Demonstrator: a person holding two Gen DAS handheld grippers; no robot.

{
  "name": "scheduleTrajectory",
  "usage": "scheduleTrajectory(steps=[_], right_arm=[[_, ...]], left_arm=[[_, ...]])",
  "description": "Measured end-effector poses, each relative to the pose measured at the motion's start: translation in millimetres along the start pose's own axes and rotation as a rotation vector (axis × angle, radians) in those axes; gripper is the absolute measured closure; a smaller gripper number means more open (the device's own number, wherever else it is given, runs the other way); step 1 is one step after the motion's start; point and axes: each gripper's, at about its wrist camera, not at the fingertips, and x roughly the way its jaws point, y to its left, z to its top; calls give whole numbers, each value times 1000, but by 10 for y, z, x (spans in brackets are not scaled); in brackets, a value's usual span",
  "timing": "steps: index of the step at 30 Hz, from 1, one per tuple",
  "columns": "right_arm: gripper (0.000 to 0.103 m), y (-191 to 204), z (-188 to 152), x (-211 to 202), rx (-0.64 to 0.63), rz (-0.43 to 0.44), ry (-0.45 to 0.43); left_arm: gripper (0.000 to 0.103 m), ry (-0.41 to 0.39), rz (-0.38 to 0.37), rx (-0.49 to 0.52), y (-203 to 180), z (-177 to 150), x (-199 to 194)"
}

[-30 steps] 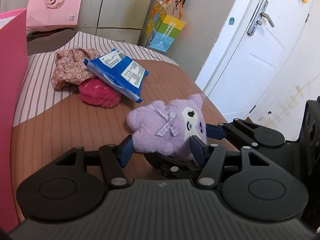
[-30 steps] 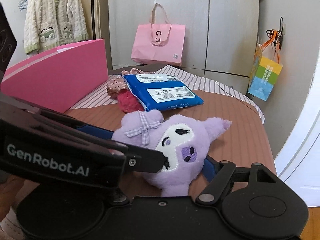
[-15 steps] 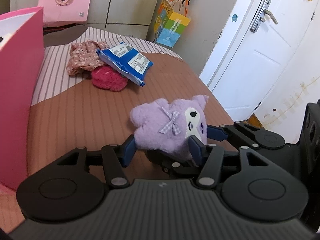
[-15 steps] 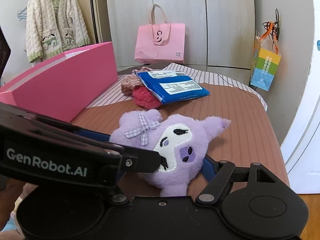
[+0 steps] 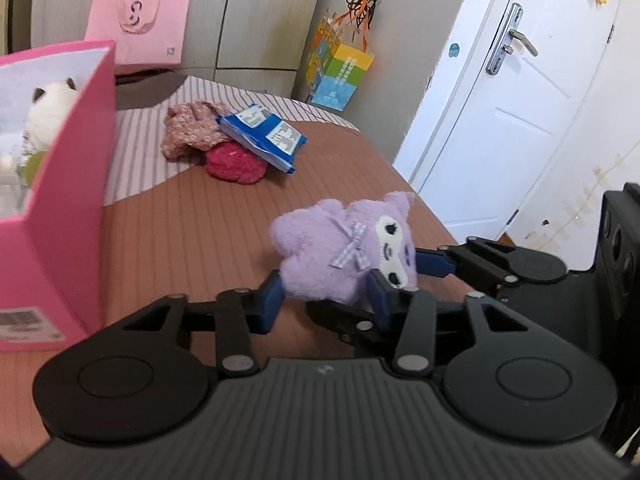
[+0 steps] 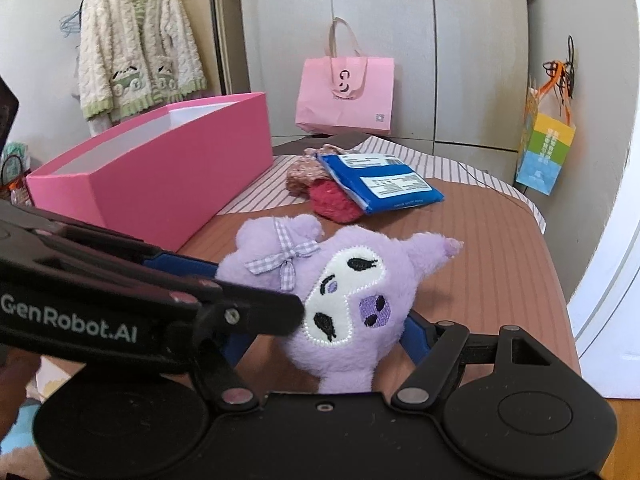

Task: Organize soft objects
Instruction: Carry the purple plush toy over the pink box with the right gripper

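Observation:
A purple plush toy [image 5: 344, 248] with a white face and a checked bow is held above the brown bed, gripped from two sides. My left gripper [image 5: 326, 298] is shut on its body. My right gripper [image 6: 320, 336] is shut on the same purple plush toy [image 6: 340, 300], its blue fingers [image 5: 434, 262] coming in from the right. An open pink box [image 6: 160, 172] stands to the left; in the left wrist view the pink box [image 5: 60, 184] has a white plush [image 5: 48, 112] inside.
A pile lies further back on the bed: floral cloth [image 5: 192, 132], red fluffy item [image 5: 236, 160] and blue packet [image 5: 264, 136]. A pink bag [image 6: 344, 92] stands by the wardrobe. A colourful bag [image 6: 546, 148] hangs on the wall. A white door [image 5: 520, 92] is right.
Both grippers have lifted the purple plush and pulled back from the pile. The pink box has come closer on the left, and its inside now shows.

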Motion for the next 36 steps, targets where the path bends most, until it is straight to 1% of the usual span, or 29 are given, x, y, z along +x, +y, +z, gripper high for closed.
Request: scheduleTrajectory(steps=[2,4,7,11,13,18,21,24,28,31,36], right_arm=[[26,54,-9,-77,-13,6,3],[26,105,-22,-153,-32,32,4],[26,192,-5,-255,-49,65,8],[27,323,36,-364,-75,85,0],[27,357,53,-395,-75,113,-6],[28,506,109,-405,-77,175,41],[28,693,164,-472,-136,181,51],[28,849,251,-591,-205,222,52],[28,1014,405,-727,-253,279,28],[28,1146,517,-793,-290,293,-18],[27,1328,700,-707,-314,321,-86]], left_arm=[[65,-4,5,11,6,-40,-92],[66,-7,-2,19,27,-76,-194],[67,-16,-2,10,72,-108,-354],[67,-29,-4,-12,123,-136,-528],[67,-37,7,-12,143,-164,-623],[68,-28,23,-32,229,-226,-848],[68,-4,-2,-69,327,-223,-1017],[68,-1,-4,-71,357,-215,-1224],[68,-39,43,-11,330,-143,-1543],[68,-71,85,25,326,-68,-1720],[68,-101,116,24,485,72,-1874]])
